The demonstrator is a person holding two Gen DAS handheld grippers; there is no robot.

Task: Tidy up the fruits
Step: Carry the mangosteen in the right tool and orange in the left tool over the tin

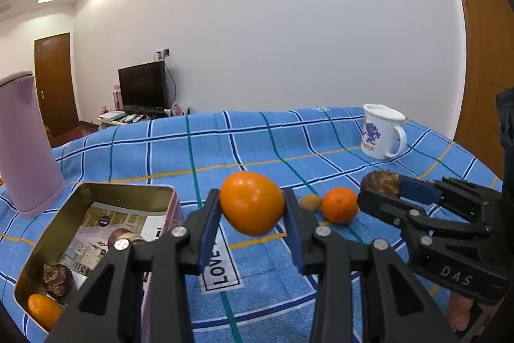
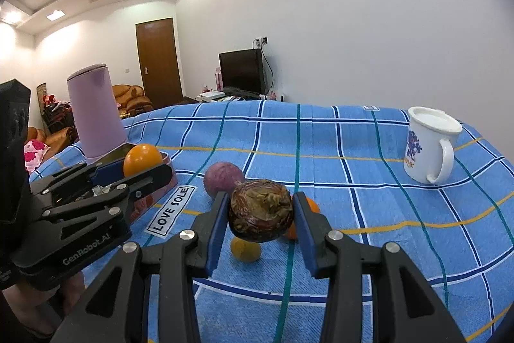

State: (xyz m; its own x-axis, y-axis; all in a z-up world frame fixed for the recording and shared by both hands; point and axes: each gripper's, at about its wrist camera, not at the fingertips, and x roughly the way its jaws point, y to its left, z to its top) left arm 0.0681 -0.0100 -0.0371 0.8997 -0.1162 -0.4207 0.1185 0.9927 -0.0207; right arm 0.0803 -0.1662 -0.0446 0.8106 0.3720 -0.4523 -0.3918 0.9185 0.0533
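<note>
Already both claws were loaded: the left claw (image 1: 252, 208) was clamped on an orange (image 1: 252, 203), held above the blue checked cloth (image 1: 257, 150), with the open tin (image 1: 96, 195) just to its left. The right claw (image 2: 261, 216) gripped a brown, wrinkled fruit (image 2: 261, 214) clear of the cloth. Inside the tin lay a second orange (image 1: 43, 309) and a dark fruit (image 1: 57, 280), so sorting looked partly done. Beyond and below the right claw, a purple fruit (image 2: 223, 179), a small yellow one (image 2: 245, 249) and a tangerine (image 1: 340, 204) still waited on the cloth.
</note>
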